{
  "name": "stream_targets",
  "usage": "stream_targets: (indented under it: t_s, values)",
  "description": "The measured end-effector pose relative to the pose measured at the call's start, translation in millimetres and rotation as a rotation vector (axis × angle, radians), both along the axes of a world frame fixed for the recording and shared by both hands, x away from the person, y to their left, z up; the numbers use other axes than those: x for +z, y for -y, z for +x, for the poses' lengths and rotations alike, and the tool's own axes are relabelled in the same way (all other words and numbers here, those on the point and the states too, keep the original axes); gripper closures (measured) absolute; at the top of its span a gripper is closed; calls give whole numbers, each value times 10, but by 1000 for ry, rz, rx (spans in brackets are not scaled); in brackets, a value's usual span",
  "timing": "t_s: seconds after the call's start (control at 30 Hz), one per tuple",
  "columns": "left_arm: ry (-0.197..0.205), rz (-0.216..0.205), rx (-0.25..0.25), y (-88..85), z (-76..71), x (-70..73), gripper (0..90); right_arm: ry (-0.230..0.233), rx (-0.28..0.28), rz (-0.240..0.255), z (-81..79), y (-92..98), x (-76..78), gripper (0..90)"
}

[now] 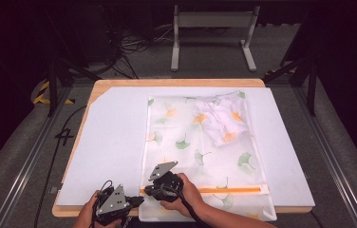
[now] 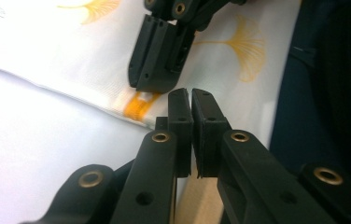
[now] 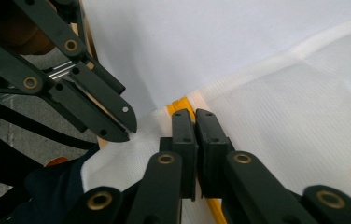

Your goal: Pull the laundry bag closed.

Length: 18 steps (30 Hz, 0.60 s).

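A white mesh laundry bag printed with ginkgo leaves lies flat on the white mat. A bunched white cloth sits inside it at the far right. An orange zipper runs across the bag's near end. My right gripper is shut over the zipper's left end, with the orange tape passing between its jaws. My left gripper is shut right beside it, its tips pinching the bag's left edge. In the high view both grippers meet at the bag's near left corner.
The mat covers a wooden tabletop whose near edge lies just under my left gripper. The bag's near end hangs over that edge. A metal stand and cables are on the floor behind the table.
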<state>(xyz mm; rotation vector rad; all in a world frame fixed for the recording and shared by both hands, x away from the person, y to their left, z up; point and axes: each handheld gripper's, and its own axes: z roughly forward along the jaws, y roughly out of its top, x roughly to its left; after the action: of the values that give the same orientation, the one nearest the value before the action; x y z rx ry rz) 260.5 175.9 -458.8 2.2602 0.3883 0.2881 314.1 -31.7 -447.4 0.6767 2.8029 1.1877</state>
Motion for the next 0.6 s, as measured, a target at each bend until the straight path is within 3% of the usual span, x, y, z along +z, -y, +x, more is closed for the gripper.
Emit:
stream_targets:
  t_s: [0.23, 0.33, 0.6]
  values:
    - [-10, 22, -18, 69, 23, -17, 879, -22, 21, 19, 48, 44, 17, 900]
    - [4, 45, -24, 84, 7, -12, 900, -49, 24, 44, 69, 64, 22, 900]
    - [10, 57, -32, 89, 12, -6, 900, -39, 53, 40, 76, 78, 55, 900]
